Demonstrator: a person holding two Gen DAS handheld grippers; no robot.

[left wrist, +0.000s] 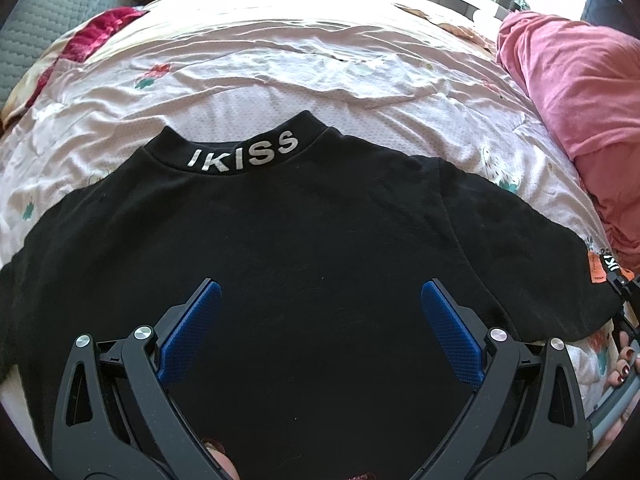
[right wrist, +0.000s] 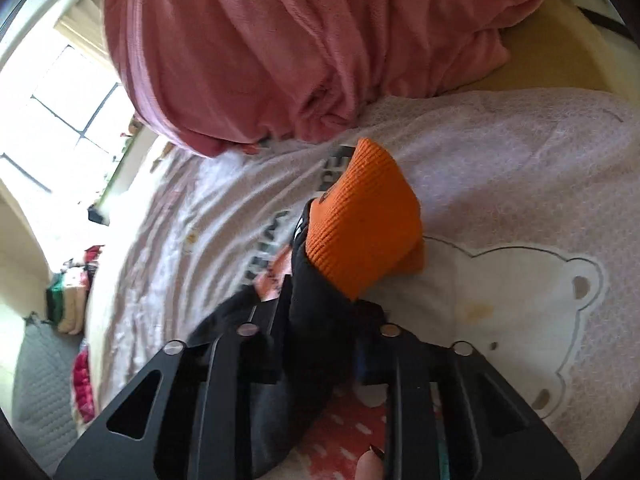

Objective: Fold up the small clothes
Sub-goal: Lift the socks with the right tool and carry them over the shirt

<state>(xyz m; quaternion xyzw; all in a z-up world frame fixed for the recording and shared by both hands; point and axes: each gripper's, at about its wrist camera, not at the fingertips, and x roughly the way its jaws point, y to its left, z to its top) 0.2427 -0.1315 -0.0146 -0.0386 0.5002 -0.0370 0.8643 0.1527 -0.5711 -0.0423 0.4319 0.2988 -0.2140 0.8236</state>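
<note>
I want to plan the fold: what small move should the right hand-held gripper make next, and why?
Probably lift the sleeve and carry it inward over the chest. The right hand-held gripper looks shut on the black sleeve just behind its orange cuff, while the black shirt lies flat and the left hand-held gripper is open above it.

A small black top [left wrist: 312,240] lies spread flat, front up, on a pale pink quilted bedcover [left wrist: 280,80], its high collar [left wrist: 244,152] pointing away and printed with "IKISS" in white letters. Both sleeves stretch outward to the sides. The right sleeve [right wrist: 320,304] ends in a ribbed orange cuff [right wrist: 360,216], which rises off the bedding, its black fabric bunched and pinched just behind the cuff.
</note>
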